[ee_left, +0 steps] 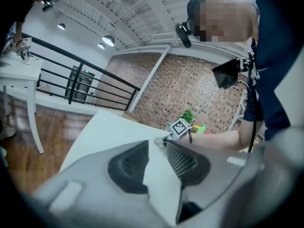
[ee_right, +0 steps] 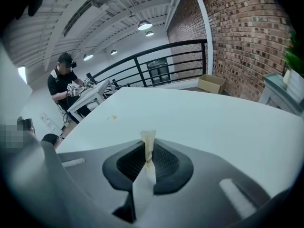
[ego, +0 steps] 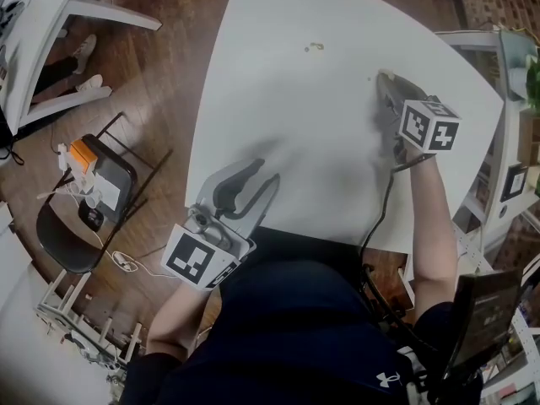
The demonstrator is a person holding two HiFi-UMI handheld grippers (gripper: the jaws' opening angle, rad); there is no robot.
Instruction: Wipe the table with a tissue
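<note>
right gripper (ee_right: 148,148) is pinched tight on a twisted tissue (ee_right: 147,137), clear only in its own view, while left gripper (ee_left: 159,146) sits jaws apart, empty, at the table (ego: 287,125) edge.

A black chair (ego: 80,226) stands on the wooden floor (ego: 160,83) off to the left, with an orange box (ego: 82,153) on its seat; beyond it is a second white table (ego: 34,32), with pale shoes (ego: 84,51) beside its leg; a white shelf unit (ego: 504,133) stands on the right; a brick wall (ee_right: 247,37), a black railing (ee_right: 156,63) and a cardboard box (ee_right: 211,83) close the far side; a person in black (ee_right: 61,87) stands at a white desk (ee_right: 95,95); a green plant (ee_left: 189,117) shows against the bricks.
</note>
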